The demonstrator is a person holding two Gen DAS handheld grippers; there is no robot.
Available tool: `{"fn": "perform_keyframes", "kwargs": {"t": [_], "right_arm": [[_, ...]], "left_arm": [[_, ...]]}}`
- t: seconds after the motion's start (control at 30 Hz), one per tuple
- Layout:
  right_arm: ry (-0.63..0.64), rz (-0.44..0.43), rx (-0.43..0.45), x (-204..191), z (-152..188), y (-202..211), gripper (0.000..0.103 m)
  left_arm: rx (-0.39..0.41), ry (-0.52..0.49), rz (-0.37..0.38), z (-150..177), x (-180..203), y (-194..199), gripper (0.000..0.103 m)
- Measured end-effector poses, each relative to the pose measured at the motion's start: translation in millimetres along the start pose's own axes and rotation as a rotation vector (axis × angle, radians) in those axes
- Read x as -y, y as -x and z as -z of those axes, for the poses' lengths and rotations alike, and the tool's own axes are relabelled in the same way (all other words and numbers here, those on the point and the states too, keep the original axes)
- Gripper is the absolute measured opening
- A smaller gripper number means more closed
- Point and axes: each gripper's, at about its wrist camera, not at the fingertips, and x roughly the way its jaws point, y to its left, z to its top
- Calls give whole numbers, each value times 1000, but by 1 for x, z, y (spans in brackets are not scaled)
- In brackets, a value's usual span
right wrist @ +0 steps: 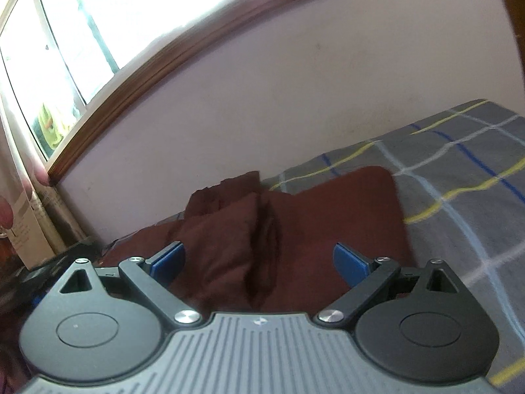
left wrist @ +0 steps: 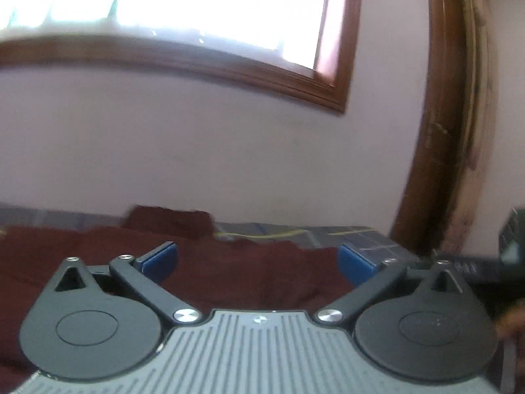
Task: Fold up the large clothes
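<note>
A maroon garment [right wrist: 295, 216] lies on a grey checked bedsheet [right wrist: 459, 170] by the lilac wall [right wrist: 262, 98], partly folded, with a thick doubled flap and deep central creases; its near edge is cut off behind both tools. The left gripper [left wrist: 257, 257] and right gripper [right wrist: 259, 261] stand with blue fingers [left wrist: 356, 262] spread wide, nothing between them. The left wrist view is blurred.

No legible text, label, brand or number in either view. Only mark: a small round emblem [left wrist: 258, 319] on the ribbed grey gripper housing, just behind the jaws, also in the right wrist view [right wrist: 258, 321]; too small to read. Pale panel [right wrist: 24, 226] left of the housing carries blurred grey marks, unreadable.
</note>
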Motion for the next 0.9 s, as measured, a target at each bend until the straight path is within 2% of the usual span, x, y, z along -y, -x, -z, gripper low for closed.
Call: {"fn": "perform_keyframes", "kwargs": {"t": [0.07, 0.17, 0.2, 0.23, 0.27, 0.3, 0.33, 0.4, 0.47, 0.53, 0.67, 0.8, 0.9], "right_arm": [[6, 4, -22, -5, -7, -24, 98], [43, 50, -74, -14, -12, -67, 98], [61, 57, -100, -17, -13, -83, 91], [77, 61, -125, -20, -13, -97, 51], [88, 61, -173, -21, -14, -114, 31], [81, 75, -209, -22, -14, -127, 23], [76, 84, -207, -25, -15, -134, 14], [130, 93, -131, -38, -23, -127, 12], [129, 78, -34, -43, -34, -110, 12], [115, 89, 4, -39, -38, -100, 12], [145, 160, -91, -23, -11, -116, 11], [106, 164, -98, -8, 7, -125, 12], [156, 189, -128, -12, 9, -133, 13]], "left_arm": [[-3, -11, -43, -1, -7, 10, 102], [-37, 21, -129, 4, -37, -7, 94], [-52, 44, -156, 6, -49, -11, 93], [-69, 73, -186, 7, -61, -17, 92], [-89, 111, -212, 7, -75, -22, 91], [-103, 144, -227, 8, -87, -27, 91], [-108, 158, -238, 8, -94, -32, 90], [-115, 159, -292, 5, -108, -40, 88], [-115, 176, -292, 0, -124, -40, 88], [-108, 189, -297, -3, -133, -44, 89], [-162, 205, -352, 5, -151, -62, 87], [-216, 226, -412, 24, -172, -79, 86], [-221, 242, -416, 31, -183, -84, 90]]}}
